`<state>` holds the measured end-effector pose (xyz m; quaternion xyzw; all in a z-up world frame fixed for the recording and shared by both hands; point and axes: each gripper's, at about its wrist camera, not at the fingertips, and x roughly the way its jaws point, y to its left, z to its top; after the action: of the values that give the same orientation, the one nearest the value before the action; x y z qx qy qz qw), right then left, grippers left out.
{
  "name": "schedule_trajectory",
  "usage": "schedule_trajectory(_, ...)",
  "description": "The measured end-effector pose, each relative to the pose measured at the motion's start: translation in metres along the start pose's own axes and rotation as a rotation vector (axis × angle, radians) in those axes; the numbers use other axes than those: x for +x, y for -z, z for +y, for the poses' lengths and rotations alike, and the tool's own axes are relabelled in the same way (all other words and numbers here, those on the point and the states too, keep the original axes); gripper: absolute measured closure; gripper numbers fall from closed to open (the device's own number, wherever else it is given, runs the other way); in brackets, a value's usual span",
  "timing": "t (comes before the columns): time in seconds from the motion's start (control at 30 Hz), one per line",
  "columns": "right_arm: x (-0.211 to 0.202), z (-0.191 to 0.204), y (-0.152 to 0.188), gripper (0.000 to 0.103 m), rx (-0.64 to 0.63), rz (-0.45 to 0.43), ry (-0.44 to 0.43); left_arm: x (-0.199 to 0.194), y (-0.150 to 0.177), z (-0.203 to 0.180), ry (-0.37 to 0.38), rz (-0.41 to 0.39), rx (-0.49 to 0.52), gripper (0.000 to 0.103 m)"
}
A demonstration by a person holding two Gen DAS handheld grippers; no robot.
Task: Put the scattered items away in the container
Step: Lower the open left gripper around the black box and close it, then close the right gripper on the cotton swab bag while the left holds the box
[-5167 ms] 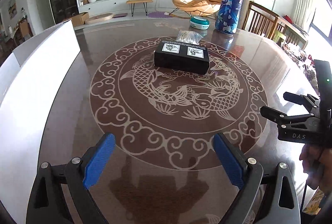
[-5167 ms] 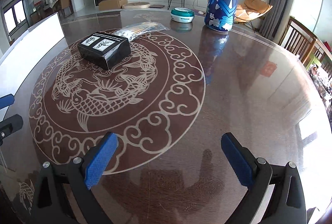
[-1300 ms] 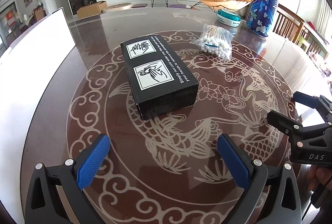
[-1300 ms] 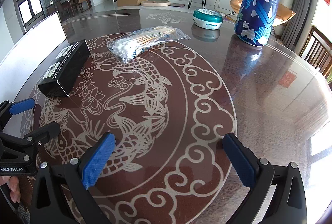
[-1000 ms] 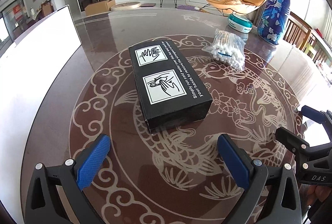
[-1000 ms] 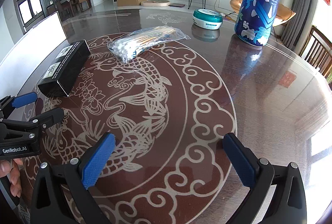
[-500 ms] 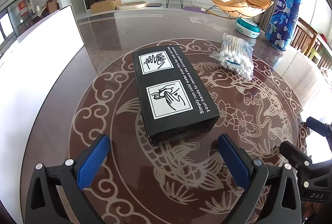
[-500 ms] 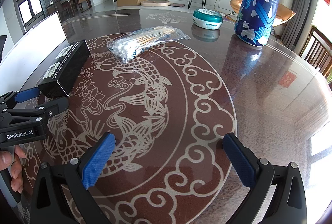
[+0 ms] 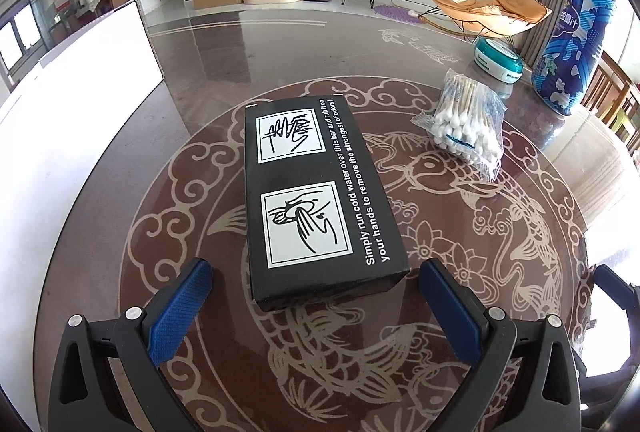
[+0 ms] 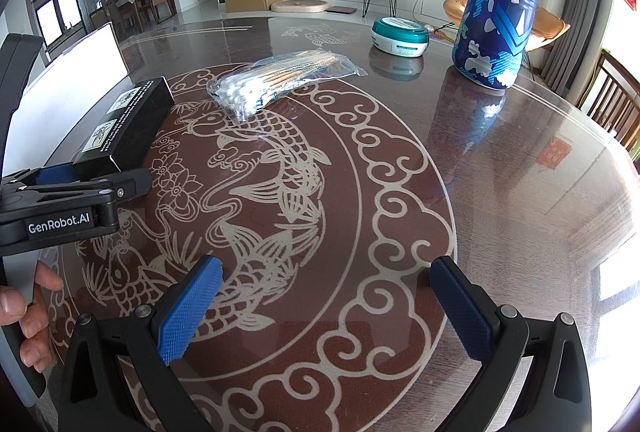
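A black box (image 9: 316, 200) with white hand pictures lies at the table's centre, also seen at the left in the right wrist view (image 10: 124, 124). My left gripper (image 9: 315, 268) is open, and its blue fingers (image 9: 180, 308) flank the box's near end with gaps on both sides. From the right wrist view that left gripper (image 10: 80, 188) sits at the box's end, held by a hand (image 10: 24, 308). A clear bag of cotton swabs (image 9: 464, 124) (image 10: 280, 80) lies beyond the box to the right. My right gripper (image 10: 325, 266) hovers open over bare table.
A white container wall (image 9: 72, 112) (image 10: 68, 84) stands along the table's left edge. A teal round tin (image 9: 498, 58) (image 10: 400, 36) and a tall blue can (image 9: 572, 44) (image 10: 500, 0) stand at the far right. Wooden chairs line the right side.
My left gripper has moved forward until the black box's near end sits between its open fingers. The right gripper has stayed where it was.
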<state>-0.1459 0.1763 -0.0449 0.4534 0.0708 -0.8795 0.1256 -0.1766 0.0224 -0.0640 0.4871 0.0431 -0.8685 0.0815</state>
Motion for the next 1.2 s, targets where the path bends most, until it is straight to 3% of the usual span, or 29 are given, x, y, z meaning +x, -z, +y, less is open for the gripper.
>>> schedule_trajectory(0.53, 0.000, -0.002, 0.000, 0.000, 0.002, 0.000, 0.001, 0.014, -0.023, 0.016, 0.047, -0.037, 0.081, 0.000)
schedule_trajectory(0.6, 0.000, -0.002, 0.000, 0.000, 0.002, 0.000, 0.001, 0.013, -0.024, 0.019, 0.051, -0.059, 0.089, 0.009)
schedule_trajectory(0.63, 0.000, -0.002, 0.000, 0.000, 0.002, 0.000, 0.001, 0.010, -0.025, 0.020, 0.056, -0.083, 0.100, 0.033)
schedule_trajectory(0.67, 0.000, -0.002, 0.000, 0.000, 0.002, 0.000, 0.001, 0.009, -0.028, 0.020, 0.066, -0.093, 0.116, 0.044)
schedule_trajectory(0.87, -0.001, -0.006, -0.003, 0.000, 0.004, 0.011, -0.003, 0.007, -0.024, 0.033, 0.085, -0.103, 0.142, 0.044)
schedule_trajectory(0.93, 0.005, -0.011, -0.017, 0.000, 0.053, 0.031, -0.043, 0.003, -0.017, 0.040, 0.088, -0.108, 0.146, 0.044)
schedule_trajectory(1.0, 0.014, -0.018, -0.041, 0.000, 0.178, 0.031, -0.169, -0.002, -0.010, 0.048, 0.093, -0.113, 0.154, 0.044)
schedule_trajectory(1.07, 0.030, -0.017, -0.068, 0.000, 0.297, 0.043, -0.235, -0.005, -0.003, 0.056, 0.098, -0.117, 0.160, 0.044)
schedule_trajectory(1.2, 0.066, 0.006, -0.119, 0.000, 0.357, 0.059, -0.155, -0.012, 0.008, 0.069, 0.101, -0.120, 0.152, 0.044)
